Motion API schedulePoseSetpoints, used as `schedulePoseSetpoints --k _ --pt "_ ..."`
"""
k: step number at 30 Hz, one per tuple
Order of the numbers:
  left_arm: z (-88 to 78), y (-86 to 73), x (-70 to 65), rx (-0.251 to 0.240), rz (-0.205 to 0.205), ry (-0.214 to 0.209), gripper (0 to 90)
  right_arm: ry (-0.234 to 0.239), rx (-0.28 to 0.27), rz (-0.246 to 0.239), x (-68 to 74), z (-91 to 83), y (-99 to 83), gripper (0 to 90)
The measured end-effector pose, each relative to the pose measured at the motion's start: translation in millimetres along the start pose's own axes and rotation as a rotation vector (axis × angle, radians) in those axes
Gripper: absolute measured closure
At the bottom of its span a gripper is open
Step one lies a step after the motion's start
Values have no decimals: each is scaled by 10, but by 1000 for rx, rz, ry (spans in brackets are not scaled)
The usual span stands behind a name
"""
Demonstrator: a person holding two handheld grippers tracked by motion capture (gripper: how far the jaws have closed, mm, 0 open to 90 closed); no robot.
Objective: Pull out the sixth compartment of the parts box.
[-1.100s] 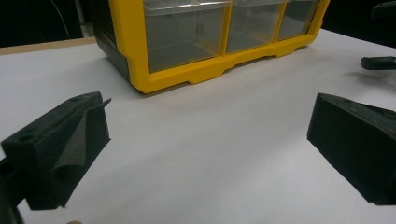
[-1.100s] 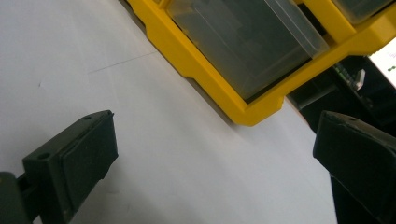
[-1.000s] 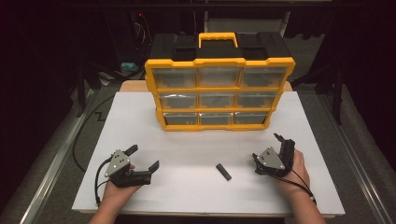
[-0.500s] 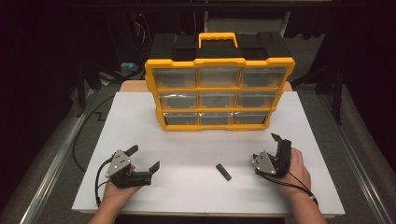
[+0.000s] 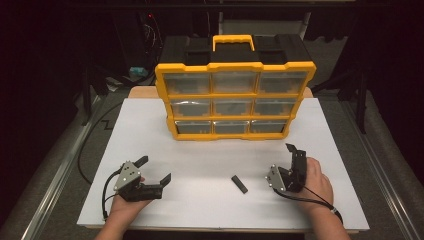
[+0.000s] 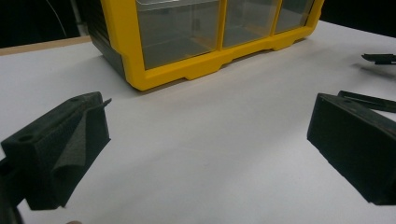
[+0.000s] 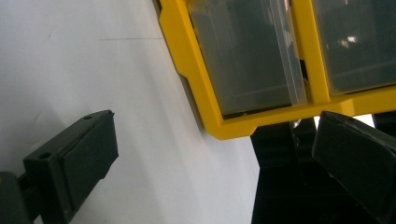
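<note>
Drawer contents [image 5: 234, 106] unreadable (glare, dark plastic), organizer [image 7: 261, 70] cropped by frame edge

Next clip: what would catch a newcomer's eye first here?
The yellow organizer case with clear drawers stands upright at the back of the white table, carry handle on top. Nearer the person, a small black bar lies between the open left gripper and the open right gripper.
</note>
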State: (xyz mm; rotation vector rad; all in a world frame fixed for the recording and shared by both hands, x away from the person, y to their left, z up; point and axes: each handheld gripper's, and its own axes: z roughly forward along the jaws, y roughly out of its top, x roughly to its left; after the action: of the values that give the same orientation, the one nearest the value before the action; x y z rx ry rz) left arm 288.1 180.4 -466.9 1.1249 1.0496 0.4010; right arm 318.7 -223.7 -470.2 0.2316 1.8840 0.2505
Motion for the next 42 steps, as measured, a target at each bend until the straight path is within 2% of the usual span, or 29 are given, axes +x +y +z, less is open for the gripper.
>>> schedulePoseSetpoints --k 1,6,7,13,18,22,27,29,35,42 --pt "-3 1 0 3 4 -1 2 -2 4 -31 9 -6 19 5" --pt "2 -1 -2 7 11 -2 2 -11 8 -72 24 -9 49 5" --pt "3 -7 -5 11 10 -6 2 -12 17 -96 27 -15 66 5" --pt "4 -11 -24 17 18 -12 2 0 35 -131 39 -20 91 12" --pt "3 -11 -24 17 18 -11 2 -16 50 -175 59 -23 121 23" --pt "10 -20 -28 21 27 -16 2 -33 57 -212 68 -22 153 65" --pt "18 -28 -22 22 31 -22 2 -41 57 -226 82 -20 173 117" --pt "24 -20 -16 16 38 -9 4 -45 57 -223 94 -12 184 155" --pt "29 -17 5 31 19 -10 3 -59 62 -223 122 3 203 225" --pt "33 -13 13 29 -4 -27 3 -85 64 -205 86 26 269 309"
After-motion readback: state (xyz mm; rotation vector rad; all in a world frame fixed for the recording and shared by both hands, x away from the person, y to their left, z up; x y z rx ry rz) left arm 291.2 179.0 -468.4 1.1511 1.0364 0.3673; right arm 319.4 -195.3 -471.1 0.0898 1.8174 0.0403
